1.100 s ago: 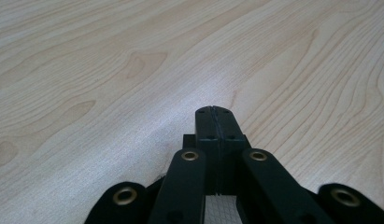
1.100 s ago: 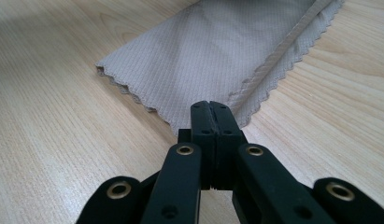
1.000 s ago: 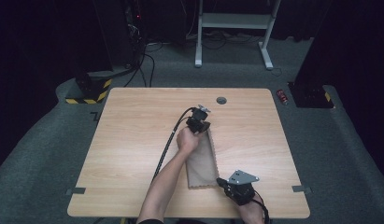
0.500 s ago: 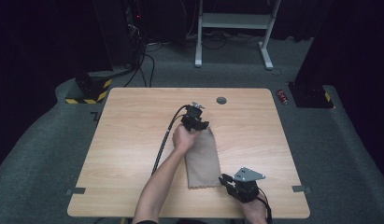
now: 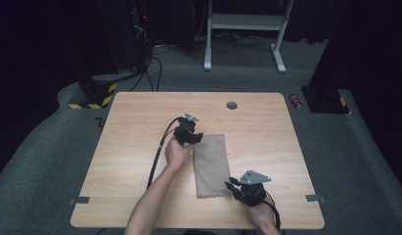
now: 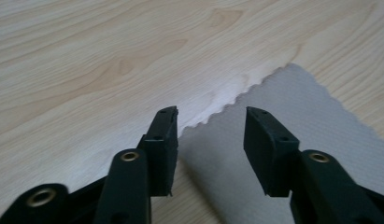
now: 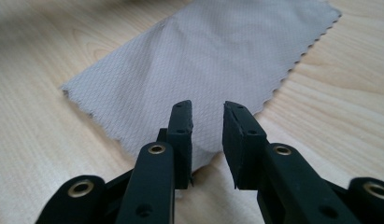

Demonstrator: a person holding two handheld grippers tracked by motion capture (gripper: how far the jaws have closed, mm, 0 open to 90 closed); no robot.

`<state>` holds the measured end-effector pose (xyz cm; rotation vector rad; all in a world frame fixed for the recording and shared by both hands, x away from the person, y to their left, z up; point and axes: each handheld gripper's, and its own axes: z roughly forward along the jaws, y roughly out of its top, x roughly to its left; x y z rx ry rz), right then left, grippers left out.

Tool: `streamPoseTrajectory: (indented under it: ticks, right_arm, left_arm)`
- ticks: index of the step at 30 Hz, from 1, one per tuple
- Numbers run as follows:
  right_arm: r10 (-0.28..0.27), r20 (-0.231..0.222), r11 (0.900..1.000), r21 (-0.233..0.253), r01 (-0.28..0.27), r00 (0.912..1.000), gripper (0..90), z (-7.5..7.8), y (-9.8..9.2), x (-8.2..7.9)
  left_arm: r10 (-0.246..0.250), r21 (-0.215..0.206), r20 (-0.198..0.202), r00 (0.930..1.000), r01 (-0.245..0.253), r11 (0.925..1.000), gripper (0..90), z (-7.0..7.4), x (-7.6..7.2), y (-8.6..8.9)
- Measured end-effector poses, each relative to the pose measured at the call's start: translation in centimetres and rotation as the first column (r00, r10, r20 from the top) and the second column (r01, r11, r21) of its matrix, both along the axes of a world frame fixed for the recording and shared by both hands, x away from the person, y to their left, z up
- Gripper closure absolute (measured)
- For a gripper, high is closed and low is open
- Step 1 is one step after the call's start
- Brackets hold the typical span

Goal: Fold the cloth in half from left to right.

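Dark room, light wooden table [image 5: 140, 127]; a grey-brown cloth [image 5: 211, 164] with pinked ends lies flat near the table's middle, long side running away from the person. Left gripper [image 5: 192, 139] sits at the cloth's far left corner, jaws parted wide, gripping nothing. Right gripper [image 5: 233, 184] at the near right corner, jaws narrowly apart over the cloth edge; whether they touch the fabric is hard to make out.

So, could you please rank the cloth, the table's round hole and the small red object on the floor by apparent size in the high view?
1. Cloth, clearly largest.
2. Round hole and red object: both small and look alike, so I won't rank them.
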<state>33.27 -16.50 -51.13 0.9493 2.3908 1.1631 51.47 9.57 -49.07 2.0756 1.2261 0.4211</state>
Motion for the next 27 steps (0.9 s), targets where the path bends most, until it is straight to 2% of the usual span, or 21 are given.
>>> streamPoseTrajectory:
  ticks: [2,5,9,10,13,17,24,25,27]
  right_arm:
    - [-0.011,0.004,1.0,0.003,0.011,0.9999,73.0,0.2,-0.2,0.3]
    - [-0.015,0.001,1.0,-0.003,0.015,0.9999,73.0,0.2,-0.2,0.4]
    - [-0.01,-0.005,1.0,-0.02,0.01,0.9999,73.0,-0.1,0.0,0.7]
    - [-0.011,-0.009,1.0,-0.023,0.01,0.9999,73.0,-0.2,0.1,0.7]
    - [-0.008,-0.01,1.0,-0.025,0.008,0.9999,73.1,-0.2,0.1,0.8]
    - [-0.015,-0.01,1.0,-0.027,0.014,0.9998,73.3,-0.2,-0.1,0.9]
    - [-0.014,-0.011,1.0,-0.024,0.014,0.9998,73.3,-0.2,-0.2,1.2]
    - [-0.007,-0.014,1.0,-0.029,0.007,0.9999,73.1,-0.2,-0.1,1.3]
    - [-0.006,-0.015,1.0,-0.031,0.005,0.9999,72.9,-0.3,0.0,1.3]
  left_arm:
    - [0.012,0.001,-0.013,0.9998,-0.012,0.9999,62.9,-0.5,0.1,0.1]
    - [0.007,0.017,-0.01,0.9999,-0.007,0.9998,64.7,-0.7,0.2,0.0]
    - [-0.007,0.043,-0.005,1.0,0.007,0.999,71.6,-1.1,0.2,-0.4]
    - [-0.015,0.045,-0.014,0.9998,0.016,0.9988,78.7,-1.3,0.3,-0.5]
    - [-0.013,0.058,-0.017,0.9998,0.014,0.9982,89.0,-1.4,0.3,-0.5]
    - [-0.016,0.088,-0.023,0.9996,0.018,0.996,89.8,-1.6,0.4,-0.6]
    - [0.015,0.091,-0.03,0.9994,-0.012,0.9957,88.9,-1.5,0.6,0.0]
    - [0.007,0.091,-0.03,0.9995,-0.004,0.9958,87.5,-1.6,0.5,0.2]
    - [0.001,0.102,-0.021,0.9998,0.001,0.9948,78.1,-1.7,0.5,0.3]
